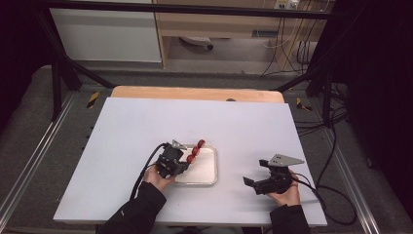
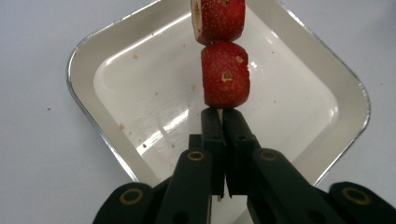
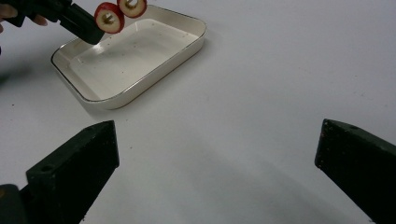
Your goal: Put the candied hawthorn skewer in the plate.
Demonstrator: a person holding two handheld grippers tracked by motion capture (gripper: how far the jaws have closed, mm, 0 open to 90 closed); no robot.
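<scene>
3 red strawberry pieces (image 1: 196, 150) threaded on a thin skewer (image 2: 219, 112), held up over the white tray (image 1: 208, 171). Clamped tight on the skewer's bare end just below the lowest berry: left gripper (image 2: 223, 122), jaws pressed together, skewer pointing away over the tray's far left corner in the high view. 2 of the berries close up in the left gripper view, cut faces and seeds showing, tray floor beneath marked with small crumbs. Spread wide over bare white table (image 1: 126, 126) with nothing between the jaws: right gripper (image 1: 249, 185), resting low in the person's right hand, well apart from the tray, to its right.
</scene>
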